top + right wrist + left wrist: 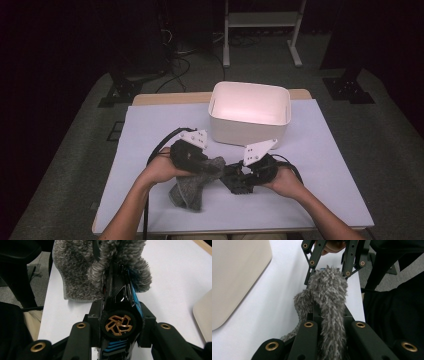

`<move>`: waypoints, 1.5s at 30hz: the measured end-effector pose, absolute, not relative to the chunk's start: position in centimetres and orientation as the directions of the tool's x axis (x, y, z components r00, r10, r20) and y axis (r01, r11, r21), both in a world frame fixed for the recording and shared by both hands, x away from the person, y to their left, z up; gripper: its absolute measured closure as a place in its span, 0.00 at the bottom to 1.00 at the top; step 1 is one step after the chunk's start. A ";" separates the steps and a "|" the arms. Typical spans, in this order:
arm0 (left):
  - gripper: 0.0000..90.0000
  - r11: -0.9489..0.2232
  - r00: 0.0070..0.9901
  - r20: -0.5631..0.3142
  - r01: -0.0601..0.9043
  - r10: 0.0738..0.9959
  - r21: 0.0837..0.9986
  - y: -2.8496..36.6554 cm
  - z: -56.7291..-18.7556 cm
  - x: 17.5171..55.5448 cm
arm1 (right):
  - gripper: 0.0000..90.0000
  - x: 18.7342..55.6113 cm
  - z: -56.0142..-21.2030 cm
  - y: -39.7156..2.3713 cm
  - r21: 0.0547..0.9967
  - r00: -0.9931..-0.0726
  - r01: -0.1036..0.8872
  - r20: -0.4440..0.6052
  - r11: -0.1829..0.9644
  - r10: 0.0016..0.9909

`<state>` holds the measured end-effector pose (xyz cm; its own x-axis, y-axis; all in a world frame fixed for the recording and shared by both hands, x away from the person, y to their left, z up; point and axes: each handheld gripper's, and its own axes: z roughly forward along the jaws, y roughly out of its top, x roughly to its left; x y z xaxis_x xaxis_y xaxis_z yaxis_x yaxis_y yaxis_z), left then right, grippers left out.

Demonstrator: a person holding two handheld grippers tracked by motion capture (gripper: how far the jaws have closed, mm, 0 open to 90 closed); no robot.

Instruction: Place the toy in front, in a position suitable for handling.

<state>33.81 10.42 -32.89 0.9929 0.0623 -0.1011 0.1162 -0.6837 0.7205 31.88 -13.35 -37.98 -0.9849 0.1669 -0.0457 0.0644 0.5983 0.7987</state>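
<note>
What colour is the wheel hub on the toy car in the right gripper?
Gold, with swirled spokes, on the black toy car; clearest in the right gripper view.

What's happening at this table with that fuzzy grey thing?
A person at a white-covered table holds a two-jaw gripper in each hand. The left gripper is shut on a fuzzy grey sock, holding it up off the table. The right gripper grips a black toy car with a gold wheel, and the car's far end is tucked into the sock's opening. A white bin stands empty just beyond the hands.
</note>
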 end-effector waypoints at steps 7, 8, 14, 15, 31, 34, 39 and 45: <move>0.91 -0.671 0.993 -0.113 0.101 0.025 0.734 9.4 -33.1 33.7 | 0.65 31.8 -37.7 -14.2 0.768 -0.986 0.088 -0.024 0.634 0.166; 0.91 -0.669 0.993 -0.117 0.098 0.017 0.737 9.0 -33.1 33.6 | 0.59 31.8 -37.7 -14.6 0.756 -0.982 0.112 -0.014 0.645 0.187; 0.91 -0.661 0.993 -0.118 0.087 -0.003 0.745 8.3 -32.9 33.7 | 0.61 31.7 -39.1 -15.1 0.708 -0.982 0.131 -0.006 0.693 0.191; 0.91 -0.661 0.993 -0.118 0.087 -0.003 0.745 8.3 -32.9 33.7 | 0.61 31.7 -39.1 -15.1 0.708 -0.982 0.131 -0.006 0.693 0.191; 0.91 -0.651 0.992 -0.126 0.108 0.020 0.751 9.6 -33.2 33.9 | 0.62 31.8 -39.3 -14.6 0.746 -0.979 0.135 -0.003 0.652 0.205; 0.91 -0.647 0.992 -0.120 0.113 0.034 0.754 10.4 -32.7 33.8 | 0.62 32.1 -39.5 -13.2 0.755 -0.982 0.127 0.003 0.643 0.190; 0.91 -0.642 0.991 -0.123 0.126 0.049 0.756 10.8 -32.9 34.0 | 0.60 32.4 -39.3 -12.6 0.747 -0.980 0.139 0.011 0.650 0.198; 0.91 -0.643 0.992 -0.125 0.110 0.023 0.758 8.8 -33.4 34.1 | 0.64 31.1 -37.6 -14.4 0.745 -0.969 0.101 -0.076 0.659 0.235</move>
<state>34.14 8.81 -33.42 0.9919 0.0227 -0.1251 0.1103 -0.6429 0.7580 31.08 -14.38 -37.63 -0.9690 0.2350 -0.0762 0.1011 0.6588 0.7455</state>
